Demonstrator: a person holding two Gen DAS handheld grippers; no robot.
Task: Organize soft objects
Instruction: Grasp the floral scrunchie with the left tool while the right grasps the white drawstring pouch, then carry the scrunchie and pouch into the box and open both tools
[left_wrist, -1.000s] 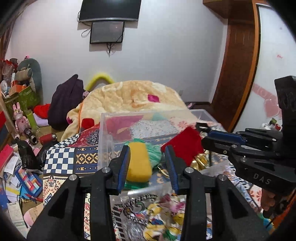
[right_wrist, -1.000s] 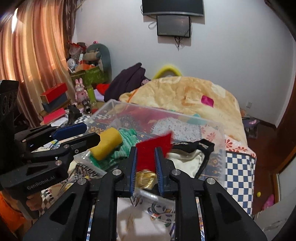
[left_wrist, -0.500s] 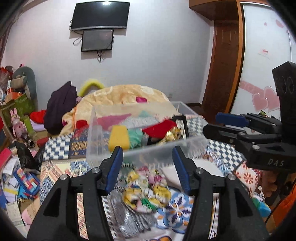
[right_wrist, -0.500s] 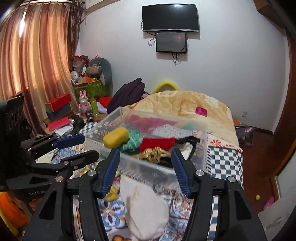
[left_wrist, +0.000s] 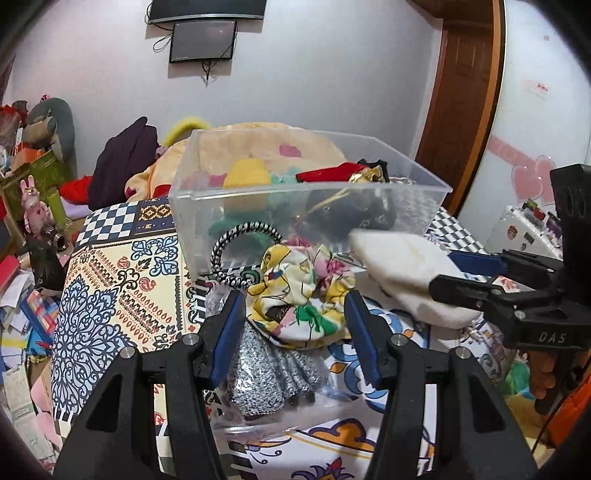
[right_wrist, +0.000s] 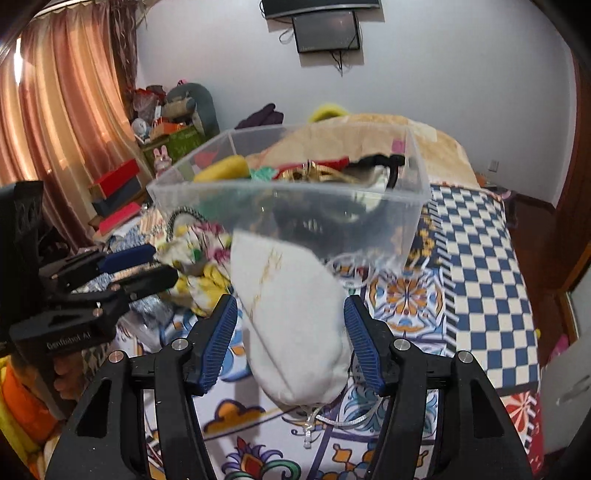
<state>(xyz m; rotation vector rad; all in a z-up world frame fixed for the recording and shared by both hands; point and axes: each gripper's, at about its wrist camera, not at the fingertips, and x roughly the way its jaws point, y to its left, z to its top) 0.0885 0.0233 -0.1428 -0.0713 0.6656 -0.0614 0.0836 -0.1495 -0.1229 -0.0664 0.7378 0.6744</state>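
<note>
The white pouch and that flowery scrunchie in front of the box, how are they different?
The white pouch is plain and smooth; the floral scrunchie is ruffled in yellow, pink and green. The pouch is the bigger and has a drawstring; the scrunchie shows none. The pouch lies between the open right gripper; the scrunchie between the open left gripper. Both are soft and lie on the patterned bedspread, outside the clear box.

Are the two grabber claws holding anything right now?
No. The left gripper is open around the flowery fabric scrunchie, and the right gripper is open around the white drawstring pouch; neither is squeezing yet.
</note>
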